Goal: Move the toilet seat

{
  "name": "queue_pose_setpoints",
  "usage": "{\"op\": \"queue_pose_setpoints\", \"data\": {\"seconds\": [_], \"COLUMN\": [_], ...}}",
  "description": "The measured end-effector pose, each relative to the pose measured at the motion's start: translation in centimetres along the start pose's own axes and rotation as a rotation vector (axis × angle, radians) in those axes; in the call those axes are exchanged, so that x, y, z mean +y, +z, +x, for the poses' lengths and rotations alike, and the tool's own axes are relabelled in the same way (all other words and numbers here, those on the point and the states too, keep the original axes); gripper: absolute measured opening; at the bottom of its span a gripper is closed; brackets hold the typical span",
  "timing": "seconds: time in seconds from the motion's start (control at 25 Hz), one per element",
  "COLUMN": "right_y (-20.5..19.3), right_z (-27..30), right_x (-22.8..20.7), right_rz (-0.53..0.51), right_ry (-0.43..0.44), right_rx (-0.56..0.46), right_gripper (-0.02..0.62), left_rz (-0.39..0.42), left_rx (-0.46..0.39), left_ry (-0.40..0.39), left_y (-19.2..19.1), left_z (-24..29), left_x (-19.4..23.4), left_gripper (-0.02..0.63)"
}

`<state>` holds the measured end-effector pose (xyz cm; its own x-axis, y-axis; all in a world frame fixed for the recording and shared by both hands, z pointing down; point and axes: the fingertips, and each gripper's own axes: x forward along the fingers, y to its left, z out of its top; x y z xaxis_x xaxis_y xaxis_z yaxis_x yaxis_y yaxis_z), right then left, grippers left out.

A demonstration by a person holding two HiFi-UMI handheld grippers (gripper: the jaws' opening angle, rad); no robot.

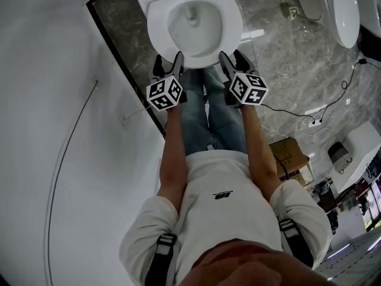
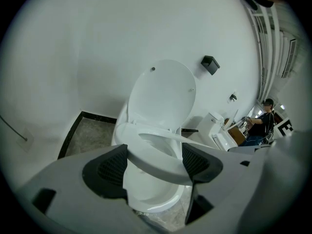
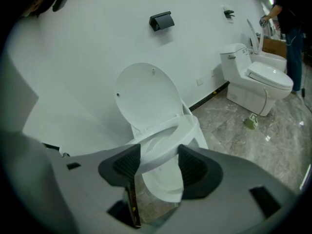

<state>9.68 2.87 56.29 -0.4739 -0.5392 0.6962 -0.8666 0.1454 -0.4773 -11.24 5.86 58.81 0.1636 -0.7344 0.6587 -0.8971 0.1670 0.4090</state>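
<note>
The white toilet seat [image 1: 229,25] rings the bowl at the top of the head view. In both gripper views its front rim is lifted clear of the bowl [image 2: 151,194]. The lid [image 2: 163,96] stands upright behind it against the wall. My left gripper [image 1: 168,61] is at the seat's front left, and the seat rim [image 2: 156,157] crosses between its pads and touches both. My right gripper [image 1: 233,59] is at the front right, with its pads likewise closed against the rim [image 3: 161,147]. The bowl [image 3: 163,182] hangs below the raised seat.
A white wall [image 1: 59,130] runs close on the left, and a black holder [image 3: 162,21] is fixed to the wall above the lid. A second toilet [image 3: 258,82] stands to the right on the marble floor. Cables and a power strip [image 1: 315,121] and a cardboard box [image 1: 292,157] lie to the right. A person [image 2: 261,126] is far off.
</note>
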Motion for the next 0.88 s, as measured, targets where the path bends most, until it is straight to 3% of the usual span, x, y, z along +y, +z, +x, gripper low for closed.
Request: {"op": "queue_pose_setpoints", "data": {"seconds": [0.36,0.56,0.88], "right_y": [1.6,2.6,3.9], "right_z": [-0.1,-0.2,-0.4], "right_x": [0.5,0.9,1.9], "right_rz": [0.026,0.039,0.058], "right_ry": [0.007,0.012,0.018], "right_rx": [-0.013,-0.034,-0.057], "right_gripper": [0.259,0.259,0.259], "left_rz": [0.014,0.141,0.269], "left_rx": [-0.034,-0.068,-0.088], "left_ry": [-0.017,-0.041,-0.103], "left_y": [1.8,3.4,4.9], "left_z": [0.0,-0.2,-2.7], "left_x": [-0.5,-1.4,-2.8], "left_gripper": [0.333,0.331,0.331]}}
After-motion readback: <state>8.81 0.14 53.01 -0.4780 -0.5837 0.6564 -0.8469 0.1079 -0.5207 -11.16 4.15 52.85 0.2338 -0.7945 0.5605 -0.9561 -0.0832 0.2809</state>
